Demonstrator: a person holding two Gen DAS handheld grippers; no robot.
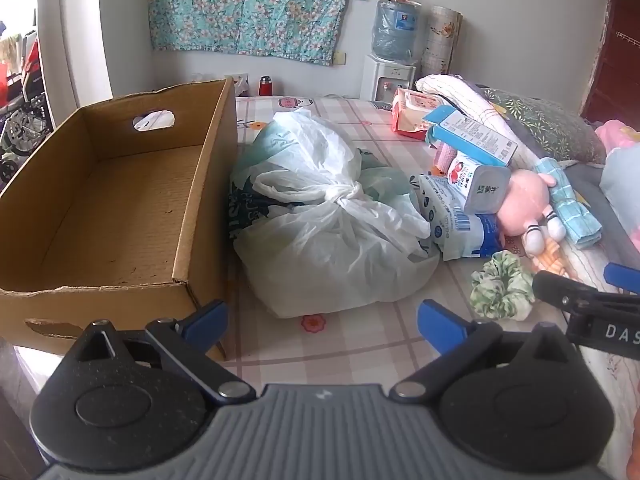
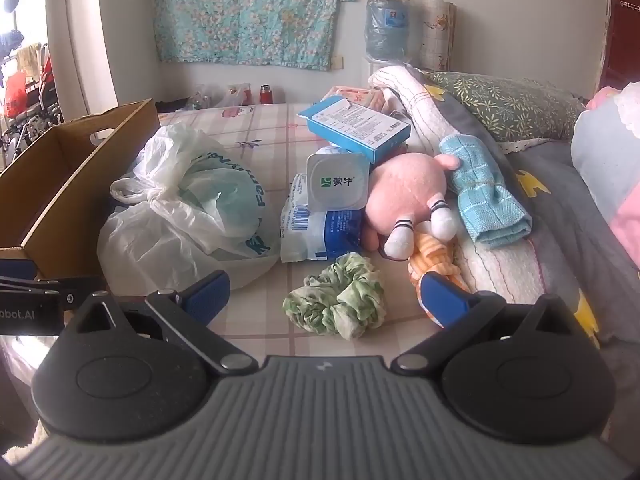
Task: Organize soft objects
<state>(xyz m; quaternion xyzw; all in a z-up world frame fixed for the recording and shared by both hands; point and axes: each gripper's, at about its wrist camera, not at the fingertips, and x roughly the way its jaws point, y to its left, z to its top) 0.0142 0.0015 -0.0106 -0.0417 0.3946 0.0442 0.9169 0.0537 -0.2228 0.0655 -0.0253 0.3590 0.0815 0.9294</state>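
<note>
An empty cardboard box (image 1: 120,200) stands at the left on the bed; it also shows in the right wrist view (image 2: 60,184). A knotted white plastic bag (image 1: 332,220) (image 2: 184,208) lies beside it. A pink plush toy (image 1: 524,200) (image 2: 404,196), a rolled blue towel (image 1: 568,200) (image 2: 484,196) and a green scrunchie (image 1: 500,284) (image 2: 340,300) lie to the right. My left gripper (image 1: 322,324) is open and empty, just before the bag. My right gripper (image 2: 326,296) is open and empty, with the scrunchie between its fingers' line. An orange striped cloth (image 2: 436,264) lies by the right finger.
A blue carton (image 1: 472,136) (image 2: 356,124), a yogurt cup (image 2: 338,182) and a wipes pack (image 2: 320,232) are piled mid-bed. Folded blankets and a pillow (image 2: 508,108) lie right. A water dispenser (image 1: 392,32) stands by the back wall.
</note>
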